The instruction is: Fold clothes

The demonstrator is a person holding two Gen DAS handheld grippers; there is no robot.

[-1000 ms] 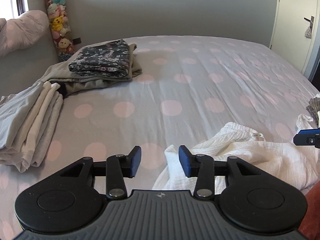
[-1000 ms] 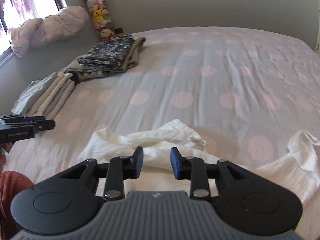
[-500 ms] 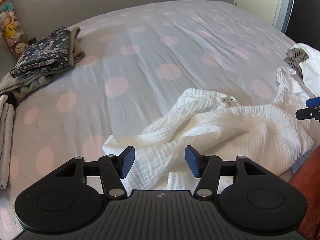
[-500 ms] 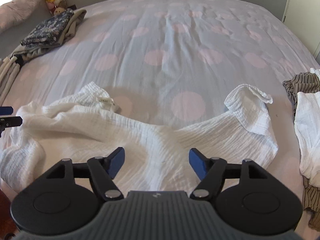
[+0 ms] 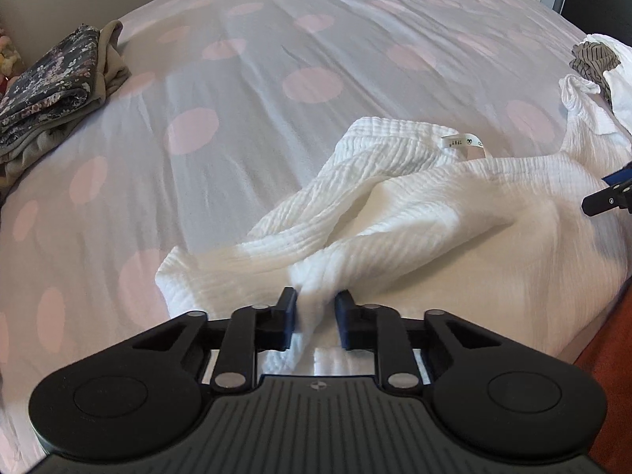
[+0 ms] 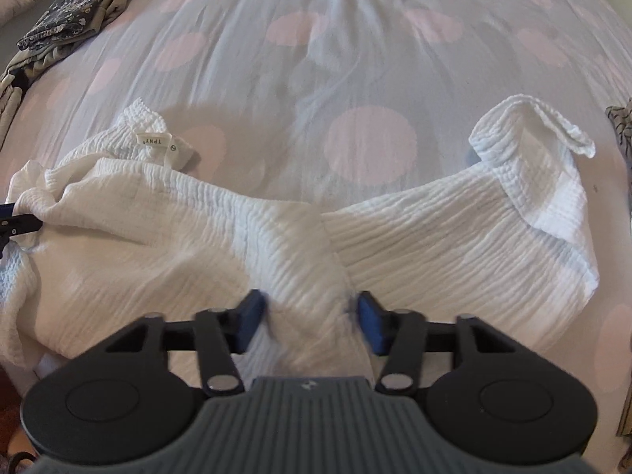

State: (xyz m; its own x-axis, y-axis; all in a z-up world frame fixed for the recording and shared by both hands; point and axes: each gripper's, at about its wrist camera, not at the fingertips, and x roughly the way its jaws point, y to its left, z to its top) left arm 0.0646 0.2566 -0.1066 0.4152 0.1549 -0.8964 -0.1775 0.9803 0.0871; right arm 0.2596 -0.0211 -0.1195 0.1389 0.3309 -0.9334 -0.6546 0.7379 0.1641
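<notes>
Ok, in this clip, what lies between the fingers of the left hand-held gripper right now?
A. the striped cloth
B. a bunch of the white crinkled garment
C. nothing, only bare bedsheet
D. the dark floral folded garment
B: in the left wrist view the left hand-held gripper has a bunched fold of the white crinkled garment pinched between its blue fingers.

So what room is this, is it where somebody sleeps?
Most likely a bedroom. A big bed with a pink-spotted sheet fills the view, a white crinkled garment lies on it, and folded clothes are stacked near its edge.
</notes>
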